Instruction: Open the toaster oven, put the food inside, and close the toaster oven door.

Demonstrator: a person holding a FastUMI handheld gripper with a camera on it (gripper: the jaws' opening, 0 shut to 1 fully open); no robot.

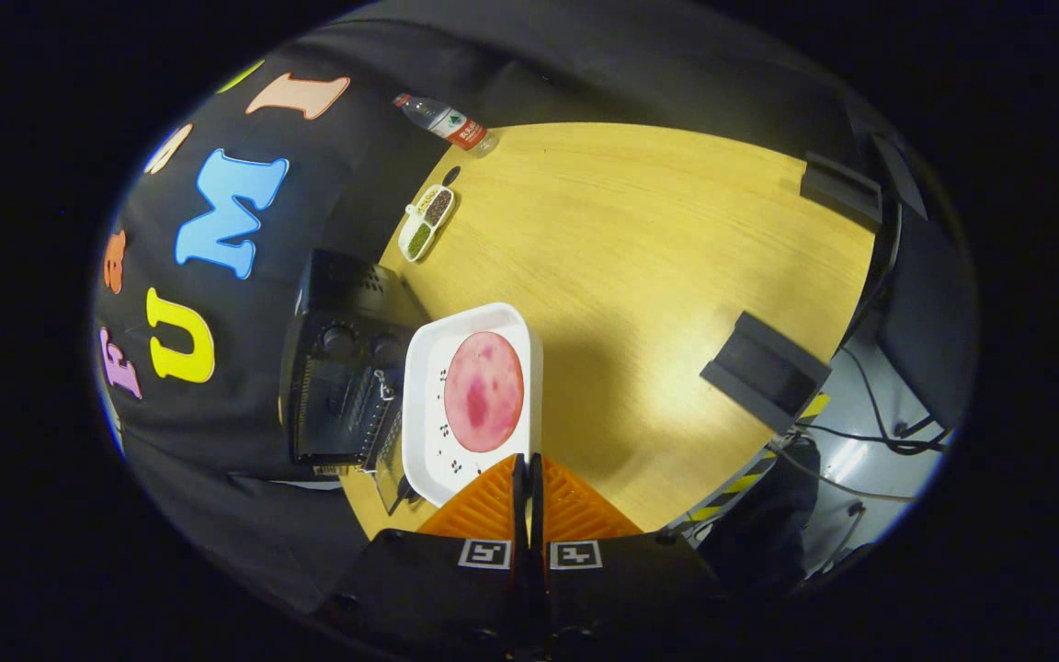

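Gripper (527, 460): one; fingers pressed together, clenched on the near rim of the tray, bottom centre of frame
Tray (424, 386): one, white, rounded corners; held by the rim, reaching from the fingers up toward frame centre
Food (483, 391): one round pink slice on the tray, just ahead of the fingers
Toaster oven (346, 377): one, black, left of centre, just beside the tray; door (389, 460) looks dropped open, partly under the tray's left edge
Surface (658, 267): wooden; wide bare stretch centre to right
Edges: black block (766, 370) at the right rim; dish (427, 221) with two fillings and bottle (446, 123) at the upper-left rim, well apart from the tray
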